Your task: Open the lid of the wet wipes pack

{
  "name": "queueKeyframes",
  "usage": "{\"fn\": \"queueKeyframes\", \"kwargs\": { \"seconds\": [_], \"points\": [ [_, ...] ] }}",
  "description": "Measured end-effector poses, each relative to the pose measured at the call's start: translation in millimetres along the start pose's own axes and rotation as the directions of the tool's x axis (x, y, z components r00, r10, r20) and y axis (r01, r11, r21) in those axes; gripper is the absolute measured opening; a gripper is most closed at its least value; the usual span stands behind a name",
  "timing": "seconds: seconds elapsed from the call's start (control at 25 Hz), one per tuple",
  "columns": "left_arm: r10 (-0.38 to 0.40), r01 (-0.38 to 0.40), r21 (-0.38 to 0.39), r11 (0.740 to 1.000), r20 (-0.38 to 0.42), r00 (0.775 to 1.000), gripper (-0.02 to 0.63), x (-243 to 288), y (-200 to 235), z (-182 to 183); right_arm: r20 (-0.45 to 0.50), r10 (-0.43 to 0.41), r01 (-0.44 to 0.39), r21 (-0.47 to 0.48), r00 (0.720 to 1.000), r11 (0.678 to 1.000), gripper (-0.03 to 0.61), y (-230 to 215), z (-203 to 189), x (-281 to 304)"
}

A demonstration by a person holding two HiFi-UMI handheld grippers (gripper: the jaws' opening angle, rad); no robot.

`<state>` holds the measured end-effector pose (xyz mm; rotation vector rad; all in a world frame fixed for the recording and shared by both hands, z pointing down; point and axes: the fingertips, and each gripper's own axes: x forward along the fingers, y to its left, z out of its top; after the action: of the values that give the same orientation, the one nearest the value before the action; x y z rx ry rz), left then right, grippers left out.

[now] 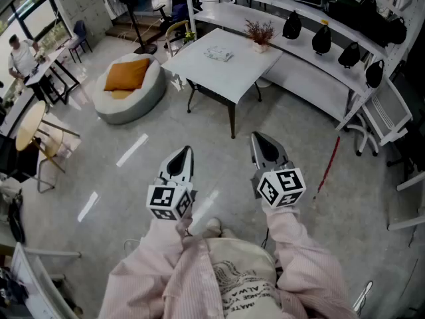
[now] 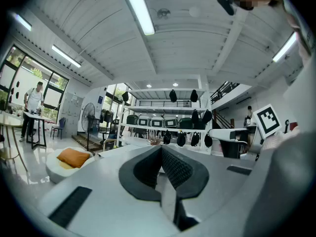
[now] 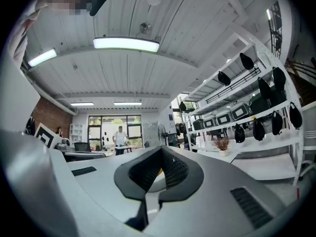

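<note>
The wet wipes pack (image 1: 218, 54) is a small pale packet lying flat on a white table (image 1: 199, 72) across the room, far ahead of both grippers. My left gripper (image 1: 181, 155) and my right gripper (image 1: 261, 141) are held level side by side over the bare floor, pointing toward that table. The pads of each meet at the tips with nothing between them, as the left gripper view (image 2: 161, 150) and the right gripper view (image 3: 160, 150) both show. Neither gripper view shows the pack.
A potted plant (image 1: 260, 33) stands at the table's far corner. A grey bean bag with an orange cushion (image 1: 129, 84) sits to the left. Long white shelves with black bags (image 1: 322, 38) run behind and to the right. A person (image 1: 22, 56) stands at a far left desk.
</note>
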<state>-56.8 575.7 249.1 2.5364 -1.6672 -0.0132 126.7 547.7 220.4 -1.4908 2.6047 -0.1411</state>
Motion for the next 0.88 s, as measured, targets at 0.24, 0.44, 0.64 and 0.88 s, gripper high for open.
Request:
{"fn": "queueKeyframes", "kwargs": {
  "seconds": [0.24, 0.44, 0.64, 0.88],
  "points": [
    [-0.002, 0.002, -0.004, 1.0, -0.006, 1.0, -0.003, 0, -6, -4, 0.029, 0.004, -0.004, 0.003, 1.0, 1.0, -0.003, -7, -2, -5],
    [0.007, -0.008, -0.022, 1.0, -0.015, 1.0, -0.003, 2, -3, -10, 0.012, -0.012, 0.012, 0.004, 1.0, 1.0, -0.002, -14, -11, -4],
    [0.01, -0.011, -0.038, 0.999, -0.027, 1.0, -0.003, 8, 3, -15, 0.006, -0.02, 0.02, 0.007, 1.0, 1.0, 0.024, -20, -15, 4],
    [0.004, -0.006, -0.055, 0.998, -0.04, 0.999, -0.003, 29, 16, -24, -0.017, -0.016, 0.017, 0.031, 1.0, 0.999, 0.085, -30, -28, 26]
  ]
}}
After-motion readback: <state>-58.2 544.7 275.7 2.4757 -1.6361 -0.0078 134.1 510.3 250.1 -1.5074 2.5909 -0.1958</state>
